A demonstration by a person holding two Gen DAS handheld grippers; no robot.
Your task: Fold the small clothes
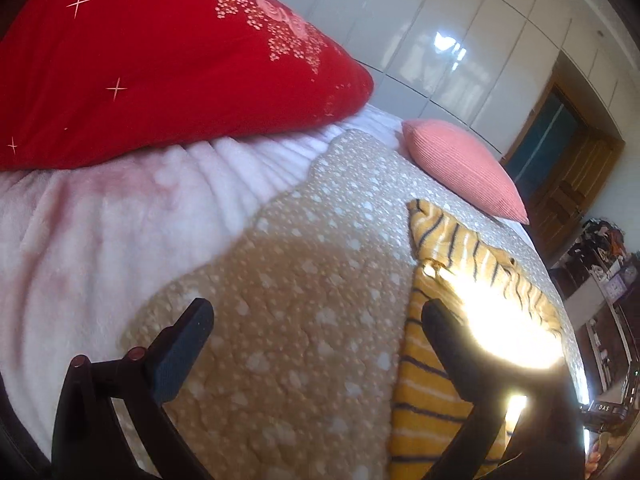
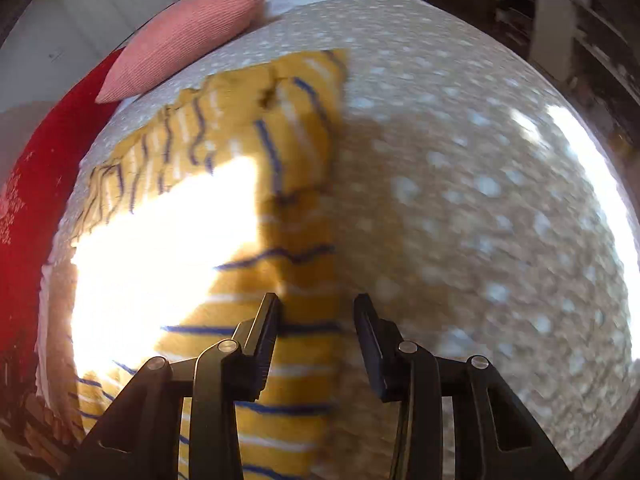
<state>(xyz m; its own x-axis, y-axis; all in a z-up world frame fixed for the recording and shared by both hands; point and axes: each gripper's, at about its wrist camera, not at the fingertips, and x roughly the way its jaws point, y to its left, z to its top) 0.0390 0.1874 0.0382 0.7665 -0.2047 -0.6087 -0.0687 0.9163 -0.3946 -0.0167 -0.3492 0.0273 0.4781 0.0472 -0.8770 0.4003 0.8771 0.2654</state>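
Right gripper [image 2: 316,340]: the jaws are held apart, nothing between them; the garment's right edge is seen lying in the gap, whether touched cannot be told.
Left gripper [image 1: 320,324]: the jaws are spread wide and empty; the patterned bedspread is framed between them, the garment's left edge lying under the right-hand finger.
Garment [image 2: 296,208]: a mustard-yellow striped piece [image 1: 424,396] is laid flat on the bedspread, with a ruffled edge at the far end; much of it is washed out by a sun patch.
Handling: it is judged light, soft and limp; it is expected to sag and crease wherever it is lifted, and nothing fragile is noted.
Hold: the near corners or the side hems are judged the best places to be pinched, one per gripper.
Risk: the bedspread [image 2: 460,200] may be caught with the cloth if the pinch is made too deep.
Surroundings: a pink cushion [image 1: 464,168] and a red pillow [image 1: 160,68] are seen beyond the garment, apart from it.
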